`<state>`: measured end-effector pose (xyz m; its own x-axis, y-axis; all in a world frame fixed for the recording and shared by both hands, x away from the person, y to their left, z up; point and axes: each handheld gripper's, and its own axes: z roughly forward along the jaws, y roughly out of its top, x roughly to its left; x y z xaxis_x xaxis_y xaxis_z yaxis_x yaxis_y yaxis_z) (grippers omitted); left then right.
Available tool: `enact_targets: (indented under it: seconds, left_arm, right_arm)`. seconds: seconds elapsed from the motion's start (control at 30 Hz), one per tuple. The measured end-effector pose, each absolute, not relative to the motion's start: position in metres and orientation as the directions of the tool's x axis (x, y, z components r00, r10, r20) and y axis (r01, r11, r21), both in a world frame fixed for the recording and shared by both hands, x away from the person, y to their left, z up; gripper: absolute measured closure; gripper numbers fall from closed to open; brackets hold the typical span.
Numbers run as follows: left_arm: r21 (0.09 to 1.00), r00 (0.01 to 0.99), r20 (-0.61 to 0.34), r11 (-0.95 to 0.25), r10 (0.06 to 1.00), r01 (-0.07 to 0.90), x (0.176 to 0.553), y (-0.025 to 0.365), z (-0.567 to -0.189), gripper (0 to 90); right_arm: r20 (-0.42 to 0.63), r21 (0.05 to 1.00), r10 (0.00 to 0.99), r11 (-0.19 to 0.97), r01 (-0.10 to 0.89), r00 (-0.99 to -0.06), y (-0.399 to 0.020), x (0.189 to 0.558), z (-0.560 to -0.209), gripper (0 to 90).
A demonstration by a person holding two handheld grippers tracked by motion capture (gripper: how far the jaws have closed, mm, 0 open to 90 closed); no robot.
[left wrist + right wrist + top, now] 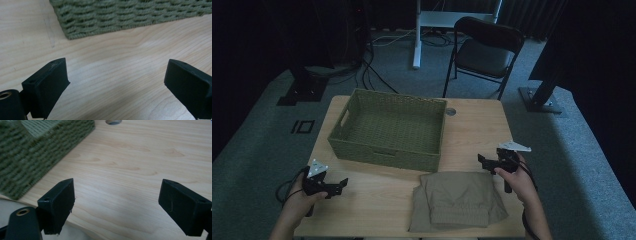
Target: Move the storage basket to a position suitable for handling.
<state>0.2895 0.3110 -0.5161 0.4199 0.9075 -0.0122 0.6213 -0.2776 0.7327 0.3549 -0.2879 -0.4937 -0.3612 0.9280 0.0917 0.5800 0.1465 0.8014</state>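
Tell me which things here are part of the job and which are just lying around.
Part of the job:
folded khaki garment at the table's near edge
woven green basket, nothing visible inside
left gripper, jaws open
right gripper, jaws open

Just lying about:
black folding chair behind the table
white desk leg
cables on the floor

The left gripper hangs near the table's front left corner, jaws wide apart with nothing between them. The right gripper sits toward the right edge, jaws likewise spread. Both forearms enter from the front edge.
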Motion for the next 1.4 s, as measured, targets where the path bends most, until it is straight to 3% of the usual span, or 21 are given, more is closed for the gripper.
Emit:
enact_targets:
  seconds: [0.63,1.4]
  left_arm:
    - [0.778,0.423,-0.01,-0.259,0.906,0.573,0.31,0.316,-0.475,6.1]
    - [0.82,0.428,0.018,-0.259,0.903,0.51,0.343,0.32,-0.43,6.1]
  right_arm:
    - [0.103,0.833,0.872,0.188,0.52,-0.479,-0.241,0.356,-0.466,13.4]
    - [0.082,0.856,0.828,0.227,0.465,-0.555,-0.181,0.366,-0.444,14.3]
